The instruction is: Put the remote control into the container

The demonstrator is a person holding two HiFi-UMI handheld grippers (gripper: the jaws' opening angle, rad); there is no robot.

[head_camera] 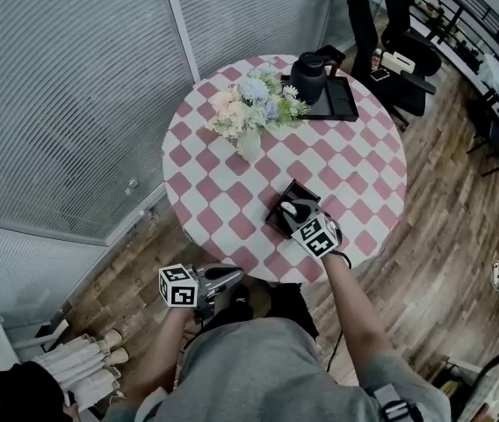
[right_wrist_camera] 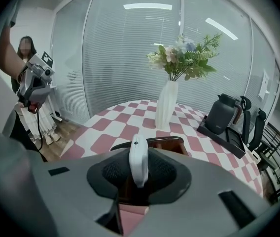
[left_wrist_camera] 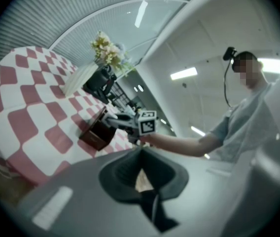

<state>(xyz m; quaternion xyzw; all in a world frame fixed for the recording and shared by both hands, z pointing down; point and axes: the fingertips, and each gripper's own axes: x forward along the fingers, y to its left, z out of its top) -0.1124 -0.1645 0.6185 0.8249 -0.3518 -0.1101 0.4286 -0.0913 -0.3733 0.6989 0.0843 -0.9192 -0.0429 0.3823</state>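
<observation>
Remote control [right_wrist_camera: 138, 157], white and slim, sits clamped between the half-open jaws of the right hand-held gripper [head_camera: 295, 214], angled down over the mouth of the dark brown container [right_wrist_camera: 172, 143] on the checked counter [head_camera: 223, 192]. Pick-up and carry appear complete; lowering it inside and releasing it remain. Left hand-held gripper [head_camera: 230, 276] hangs off the counter's near edge, jaws together, empty.

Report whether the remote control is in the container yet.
Not yet. The right gripper holds the remote control over the container's open top.
</observation>
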